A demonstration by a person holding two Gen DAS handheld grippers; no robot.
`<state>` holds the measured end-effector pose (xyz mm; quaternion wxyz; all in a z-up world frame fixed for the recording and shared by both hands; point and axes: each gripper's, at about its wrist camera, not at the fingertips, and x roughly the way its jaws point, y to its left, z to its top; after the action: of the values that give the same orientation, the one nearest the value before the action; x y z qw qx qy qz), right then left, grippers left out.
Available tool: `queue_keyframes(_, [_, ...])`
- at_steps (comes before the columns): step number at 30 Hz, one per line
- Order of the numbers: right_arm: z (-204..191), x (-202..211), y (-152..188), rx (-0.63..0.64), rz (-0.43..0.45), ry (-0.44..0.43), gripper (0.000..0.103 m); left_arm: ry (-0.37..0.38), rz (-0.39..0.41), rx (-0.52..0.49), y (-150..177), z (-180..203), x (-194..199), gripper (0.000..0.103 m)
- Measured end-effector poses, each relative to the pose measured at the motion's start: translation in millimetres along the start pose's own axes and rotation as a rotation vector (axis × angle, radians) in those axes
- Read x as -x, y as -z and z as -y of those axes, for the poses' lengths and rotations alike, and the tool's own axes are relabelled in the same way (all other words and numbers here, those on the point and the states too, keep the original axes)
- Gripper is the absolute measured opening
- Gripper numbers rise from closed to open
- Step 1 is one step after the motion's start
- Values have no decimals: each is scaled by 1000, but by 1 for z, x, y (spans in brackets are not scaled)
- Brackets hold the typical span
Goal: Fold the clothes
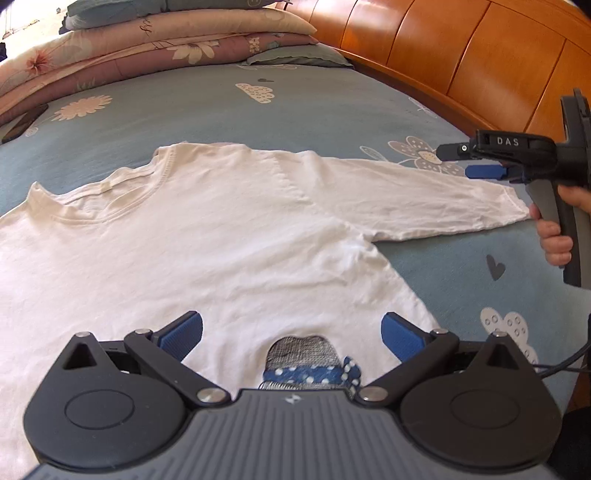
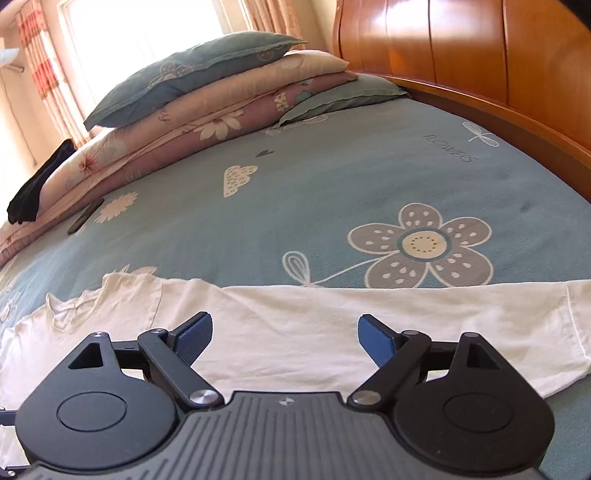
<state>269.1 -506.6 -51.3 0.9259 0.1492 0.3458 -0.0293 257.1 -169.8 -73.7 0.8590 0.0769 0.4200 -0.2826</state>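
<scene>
Lying flat: one white shirt (image 1: 207,236); two tongs open.

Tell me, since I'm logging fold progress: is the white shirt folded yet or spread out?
Spread out. The white shirt lies flat on the bed, collar showing, one sleeve stretched sideways; no part is doubled over.

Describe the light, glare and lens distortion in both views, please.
Left wrist view: the white shirt looks bright and soft, the headboard shines, and straight edges bend. Right wrist view: the window is burnt out white, the headboard has glare streaks, and the bedsheet bulges like a dome.
</scene>
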Motion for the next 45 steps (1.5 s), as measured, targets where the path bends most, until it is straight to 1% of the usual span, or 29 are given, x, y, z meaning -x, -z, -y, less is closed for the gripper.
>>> queue_keyframes(2, [-17, -3, 2, 37, 0, 5, 94, -12, -10, -23, 17, -4, 0, 102])
queue_keyframes(3, [-25, -3, 2, 51, 15, 14, 96, -21, -8, -36, 24, -6, 0, 102])
queue_keyframes(4, [-30, -2, 3, 62, 29, 21, 101, -33, -3, -49, 31, -8, 1, 102])
queue_keyframes(5, [-36, -2, 4, 78, 49, 31, 103, -42, 9, -64, 36, -10, 4, 102])
queue_keyframes(6, [-41, -2, 5, 96, 71, 43, 103, -51, 25, -79, 41, -11, 7, 102])
queue_keyframes(8, [-51, -4, 9, 127, 122, 90, 103, -55, 89, -95, 49, -15, 19, 102])
queue_keyframes(9, [-55, -5, 11, 141, 147, 116, 103, -44, 105, -92, 52, -18, 22, 102])
queue_keyframes(10, [-59, -8, 12, 155, 144, 131, 103, -27, 115, -83, 53, -22, 25, 102])
queue_keyframes(12, [-64, -16, 9, 173, 113, 139, 103, 5, 133, -67, 56, -30, 29, 102])
queue_keyframes(13, [-66, -20, 6, 175, 103, 132, 103, 8, 141, -43, 57, -35, 29, 102])
queue_keyframes(14, [-68, -26, 1, 171, 93, 136, 103, 5, 149, -13, 58, -41, 28, 102])
queue_keyframes(15, [-70, -34, -5, 166, 76, 148, 103, 18, 155, 19, 59, -46, 27, 102])
queue_keyframes(16, [-71, -44, -11, 165, 51, 158, 103, 37, 161, 51, 60, -52, 26, 102])
queue_keyframes(18, [-75, -65, -21, 159, -28, 171, 103, 73, 181, 101, 64, -62, 26, 102])
queue_keyframes(19, [-79, -76, -23, 180, -69, 176, 103, 88, 199, 112, 67, -65, 26, 102])
queue_keyframes(22, [-93, -98, -25, 258, -105, 218, 103, 106, 222, 84, 74, -65, 27, 102])
queue_keyframes(24, [-95, -111, -26, 251, -134, 217, 103, 107, 231, 73, 76, -64, 27, 102])
queue_keyframes(25, [-94, -119, -27, 236, -152, 210, 103, 110, 233, 74, 76, -65, 27, 102])
queue_keyframes(27, [-93, -134, -29, 216, -170, 236, 103, 122, 236, 85, 77, -67, 27, 102])
queue_keyframes(29, [-90, -145, -33, 190, -161, 267, 103, 136, 240, 99, 78, -69, 27, 102])
queue_keyframes(31, [-84, -145, -42, 144, -144, 294, 103, 137, 243, 99, 79, -69, 26, 102])
queue_keyframes(34, [-80, -121, -54, 132, -93, 260, 103, 135, 245, 93, 80, -69, 26, 102])
queue_keyframes(37, [-71, -88, -56, 181, -64, 273, 103, 134, 246, 91, 80, -69, 25, 102])
queue_keyframes(38, [-64, -80, -55, 184, -75, 281, 103, 136, 247, 93, 80, -70, 25, 102])
queue_keyframes(40, [-44, -73, -50, 147, -133, 291, 103, 140, 248, 96, 80, -71, 25, 102])
queue_keyframes(45, [18, -65, -35, -103, -215, 215, 103, 136, 249, 91, 80, -70, 24, 102])
